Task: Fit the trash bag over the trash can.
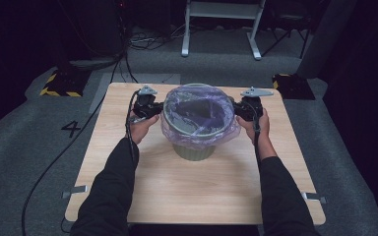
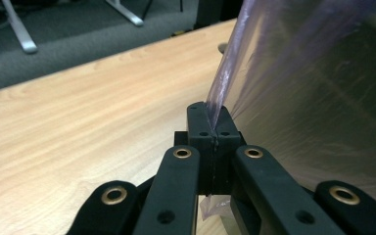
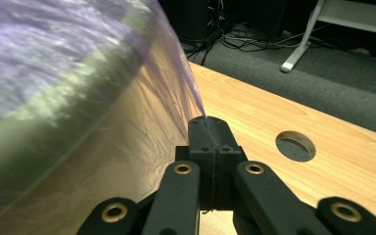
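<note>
Standing in the middle of the wooden table point(image 1: 197, 187), a green bin point(image 1: 193, 151) carries a purple plastic bag point(image 1: 199, 130) that is folded over its rim and hangs down around the upper part of its wall. The left gripper point(image 1: 152, 109) is at the left side of the bin, just beside the rim, and the right gripper point(image 1: 239, 110) is at the opposite side; each one is held by a hand whose dark sleeve comes in from the bottom of the high view. In the left gripper view the two black jaws are pressed together, and a thin edge of the bag point(image 2: 220, 93) goes down between them, so this gripper point(image 2: 211, 125) is clamped on the plastic film. In the right gripper view the jaws are also together, and the stretched film point(image 3: 176, 98) runs into the tip where they meet, so the right gripper point(image 3: 208, 128) pinches the bag too. The film is pulled tight from the bin toward each gripper. A round hole point(image 3: 295, 145) is in the table top near the right gripper. Behind the table there is grey floor point(image 1: 226, 66) with cables point(image 1: 147, 42) and the white legs of a stand point(image 1: 221, 27).
</note>
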Available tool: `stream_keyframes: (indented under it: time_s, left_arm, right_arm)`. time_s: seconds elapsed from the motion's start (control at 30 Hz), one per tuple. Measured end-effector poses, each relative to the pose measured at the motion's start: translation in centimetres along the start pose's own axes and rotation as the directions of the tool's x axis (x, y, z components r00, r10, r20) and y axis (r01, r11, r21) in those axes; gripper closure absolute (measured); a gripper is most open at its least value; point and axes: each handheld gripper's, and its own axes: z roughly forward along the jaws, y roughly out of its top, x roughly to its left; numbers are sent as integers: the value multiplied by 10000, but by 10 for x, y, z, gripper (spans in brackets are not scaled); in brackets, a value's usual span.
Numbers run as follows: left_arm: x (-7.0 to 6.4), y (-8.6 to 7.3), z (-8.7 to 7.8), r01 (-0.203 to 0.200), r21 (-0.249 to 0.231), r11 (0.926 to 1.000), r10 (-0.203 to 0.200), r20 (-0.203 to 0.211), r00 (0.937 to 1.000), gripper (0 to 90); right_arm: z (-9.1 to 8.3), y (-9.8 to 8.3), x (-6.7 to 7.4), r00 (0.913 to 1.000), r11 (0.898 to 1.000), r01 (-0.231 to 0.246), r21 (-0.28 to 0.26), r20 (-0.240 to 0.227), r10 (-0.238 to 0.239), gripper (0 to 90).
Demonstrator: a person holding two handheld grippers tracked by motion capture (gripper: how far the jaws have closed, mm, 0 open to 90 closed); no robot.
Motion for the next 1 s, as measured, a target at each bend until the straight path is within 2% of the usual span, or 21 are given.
stream_keyframes:
  time_s: [0.13, 0.23, 0.3, 0.4, 0.53, 0.63, 0.77, 0.83, 0.9, 0.97, 1.0]
  left_arm:
    - [0, -5, 7, 70, 320, 9995, -79, 264, 9996, 898]
    - [-1, -12, 12, 46, 697, 9976, -60, 204, 9998, 898]
    - [0, -18, 16, 78, 939, 9956, -93, 153, 9998, 898]
    - [0, -27, 17, 360, 877, 9955, -393, 354, 9986, 898]
    - [-2, -36, 15, 229, 950, 9952, -264, 359, 9990, 897]
    - [0, -42, 10, 345, 830, 9960, -373, 319, 9988, 897]
    - [0, -49, 3, 297, 786, 9965, -323, 327, 9989, 892]
    - [0, -51, -1, 206, 651, 9977, -218, 188, 9996, 844]
    - [0, -51, -7, 263, 435, 9987, -260, -83, 9996, 739]
    - [0, -50, -15, 143, 196, 9997, -142, -57, 9999, 677]
    - [-1, -49, -19, 41, 111, 9999, -38, -290, 9996, 619]
  right_arm:
    - [2, -3, -7, 9977, 9977, -645, -202, -224, 640, 900]
    - [5, -9, -10, 9966, 9969, -784, 59, -233, 785, 900]
    - [6, -13, -12, 9967, 9964, -807, 272, -47, 808, 900]
    - [4, -22, -17, 9947, 9943, -1022, 288, -93, 1025, 900]
    - [0, -32, -18, 9949, 9943, -1001, 371, -118, 1006, 900]
    - [-2, -39, -19, 9955, 9945, -942, 448, -103, 947, 900]
    - [-6, -48, -21, 9936, 9933, -1109, 314, -167, 1115, 900]
    - [-9, -53, -22, 9933, 9932, -1137, 234, -198, 1142, 899]
    - [-12, -55, -23, 9937, 9939, -1098, 41, -198, 1099, 857]
    - [-17, -54, -24, 9948, 9948, -1004, -165, -158, 1002, 832]
    - [-21, -53, -24, 9954, 9951, -953, -254, -78, 951, 807]
